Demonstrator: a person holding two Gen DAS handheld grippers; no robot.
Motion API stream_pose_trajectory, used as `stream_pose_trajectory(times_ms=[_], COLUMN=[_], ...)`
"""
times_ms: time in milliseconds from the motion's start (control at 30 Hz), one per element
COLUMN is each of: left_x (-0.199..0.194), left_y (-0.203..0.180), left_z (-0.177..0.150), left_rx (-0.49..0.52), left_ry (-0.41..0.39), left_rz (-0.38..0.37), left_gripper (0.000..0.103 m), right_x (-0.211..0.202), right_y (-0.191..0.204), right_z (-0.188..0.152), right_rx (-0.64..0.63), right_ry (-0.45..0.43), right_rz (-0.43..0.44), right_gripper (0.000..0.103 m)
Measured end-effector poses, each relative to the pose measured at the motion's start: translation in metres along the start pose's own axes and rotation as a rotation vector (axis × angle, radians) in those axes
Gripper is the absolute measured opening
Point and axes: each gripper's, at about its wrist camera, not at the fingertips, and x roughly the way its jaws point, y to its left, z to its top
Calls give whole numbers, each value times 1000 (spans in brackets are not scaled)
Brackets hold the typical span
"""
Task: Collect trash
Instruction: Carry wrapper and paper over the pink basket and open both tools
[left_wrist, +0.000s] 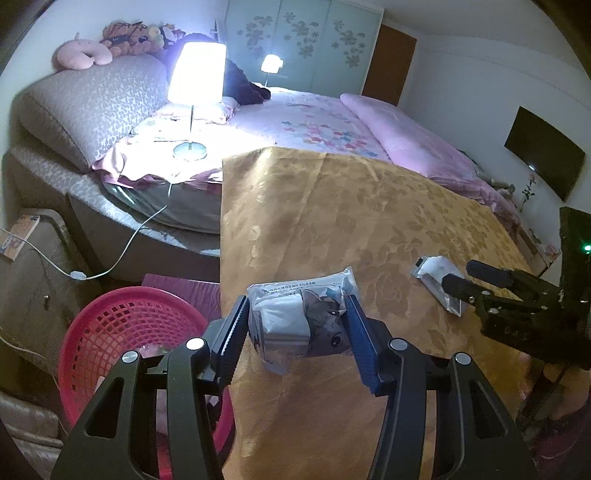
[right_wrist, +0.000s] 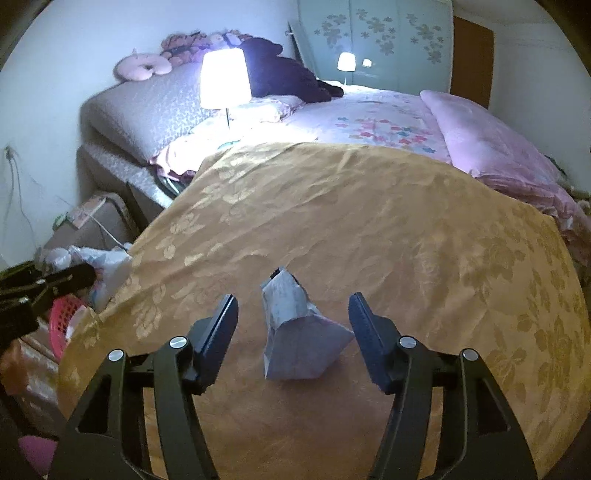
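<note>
My left gripper (left_wrist: 297, 325) is shut on a crumpled plastic packet with a cartoon print (left_wrist: 295, 317), held above the gold cloth's left edge, beside the pink basket (left_wrist: 122, 332). My right gripper (right_wrist: 293, 325) is open, its fingers on either side of a grey-white wrapper (right_wrist: 295, 332) that lies on the gold cloth. The same wrapper (left_wrist: 437, 282) and the right gripper (left_wrist: 469, 277) show at the right of the left wrist view. The left gripper and its packet (right_wrist: 107, 266) appear at the left of the right wrist view.
A table covered with gold cloth (left_wrist: 351, 221) stands against a bed with pink bedding (left_wrist: 332, 125). A lit lamp (left_wrist: 195, 74) sits on the bed's near corner, its cable (left_wrist: 122, 254) trailing to the floor. Boxes (right_wrist: 92, 221) stand at the left.
</note>
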Motion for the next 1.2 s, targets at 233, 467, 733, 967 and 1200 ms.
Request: stream_pose_trajectory(times_ms=[233, 467, 733, 967, 1200], left_x=[-1, -4, -9, -15, -23], left_y=[1, 6, 15, 28, 45], left_z=[-1, -1, -3, -4, -9], left_rx=[0, -9, -21, -36, -55], left_ry=[-2, -5, -11, -12, -17], left_rz=[3, 14, 34, 59, 89], left_gripper=[50, 50, 50, 50, 50], right_x=[19, 16, 8, 8, 8], right_y=[0, 9, 25, 38, 52], right_z=[-4, -4, 2, 6, 9], right_rx=[-2, -22, -45, -64, -83], right_ry=[47, 37, 17, 17, 13], right_rz=[-24, -39, -12, 13, 34], right_gripper=[53, 47, 37, 24, 22])
